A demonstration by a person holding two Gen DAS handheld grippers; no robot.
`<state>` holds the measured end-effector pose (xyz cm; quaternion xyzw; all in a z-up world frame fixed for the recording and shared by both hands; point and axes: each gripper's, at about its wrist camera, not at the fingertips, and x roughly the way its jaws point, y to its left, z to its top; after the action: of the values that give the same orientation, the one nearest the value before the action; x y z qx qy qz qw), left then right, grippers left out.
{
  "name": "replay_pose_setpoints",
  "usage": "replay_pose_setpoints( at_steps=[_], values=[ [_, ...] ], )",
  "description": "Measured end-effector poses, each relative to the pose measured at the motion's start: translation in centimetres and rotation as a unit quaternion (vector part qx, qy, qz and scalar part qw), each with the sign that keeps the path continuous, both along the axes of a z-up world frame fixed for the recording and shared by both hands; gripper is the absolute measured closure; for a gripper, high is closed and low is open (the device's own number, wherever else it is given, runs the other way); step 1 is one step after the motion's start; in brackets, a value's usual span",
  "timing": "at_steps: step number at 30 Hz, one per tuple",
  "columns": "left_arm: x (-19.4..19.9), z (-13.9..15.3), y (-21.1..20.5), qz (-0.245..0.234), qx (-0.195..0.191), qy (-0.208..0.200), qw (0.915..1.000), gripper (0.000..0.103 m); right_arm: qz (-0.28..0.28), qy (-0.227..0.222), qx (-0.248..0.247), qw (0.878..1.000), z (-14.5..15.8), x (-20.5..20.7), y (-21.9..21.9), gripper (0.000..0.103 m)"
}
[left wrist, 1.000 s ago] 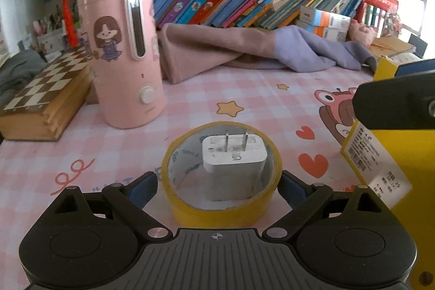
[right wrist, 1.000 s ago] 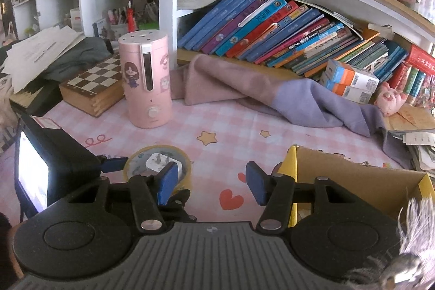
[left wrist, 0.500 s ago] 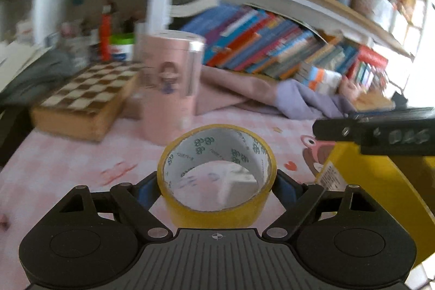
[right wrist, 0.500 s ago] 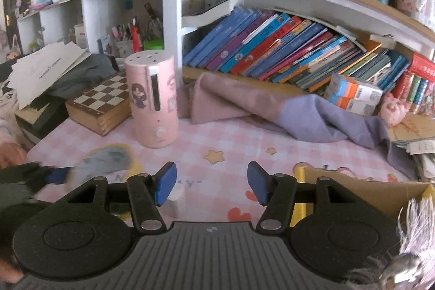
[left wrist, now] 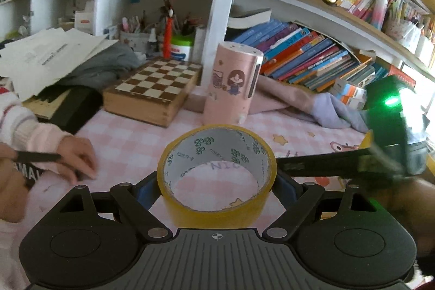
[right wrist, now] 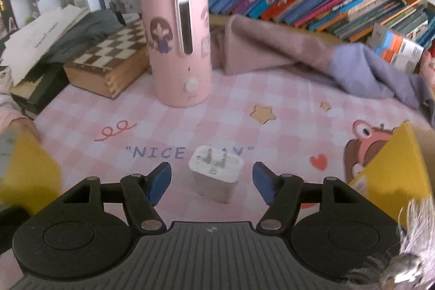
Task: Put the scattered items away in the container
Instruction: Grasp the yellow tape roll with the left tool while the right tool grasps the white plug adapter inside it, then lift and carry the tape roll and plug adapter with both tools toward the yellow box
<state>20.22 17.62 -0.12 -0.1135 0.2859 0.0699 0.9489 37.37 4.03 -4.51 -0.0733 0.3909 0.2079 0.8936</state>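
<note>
My left gripper (left wrist: 217, 188) is shut on a yellow tape roll (left wrist: 217, 211) and holds it up above the pink checked table. A white plug adapter (right wrist: 214, 175) stands on the table, prongs up, between the open blue fingertips of my right gripper (right wrist: 212, 182), which do not touch it. A yellow cardboard box (right wrist: 394, 175) stands at the right edge of the right wrist view. The lifted tape roll shows as a blurred yellow shape (right wrist: 24, 173) at the left edge of that view.
A pink cylindrical appliance (right wrist: 179, 45) stands behind the adapter. A wooden chessboard box (right wrist: 108, 61) lies to its left, a pink and purple cloth (right wrist: 299, 53) to its right. Books fill the shelf behind. A person's hand (left wrist: 73, 159) is at left in the left wrist view.
My left gripper has lifted the tape roll off the table, uncovering the adapter that stood inside it. My right gripper has come down and forward around the adapter.
</note>
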Motion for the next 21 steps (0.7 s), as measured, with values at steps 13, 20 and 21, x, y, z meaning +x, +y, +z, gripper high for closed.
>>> replay_pose_setpoints(
  at_steps=[13, 20, 21],
  values=[
    [-1.8, 0.8, 0.1, -0.02, 0.002, -0.003, 0.9998, 0.016, -0.022, 0.022, -0.031, 0.999, -2.4, 1.6, 0.3, 0.06],
    [-2.4, 1.5, -0.3, -0.032, 0.001, -0.014, 0.9994, 0.016, -0.011, 0.001, -0.022, 1.0, 0.1, -0.5, -1.1, 0.06],
    [-2.6, 1.7, -0.4, -0.034, 0.002, -0.015, 0.9993, 0.016, -0.01, -0.001, -0.019, 1.0, 0.6, -0.9, -1.4, 0.06]
  ],
)
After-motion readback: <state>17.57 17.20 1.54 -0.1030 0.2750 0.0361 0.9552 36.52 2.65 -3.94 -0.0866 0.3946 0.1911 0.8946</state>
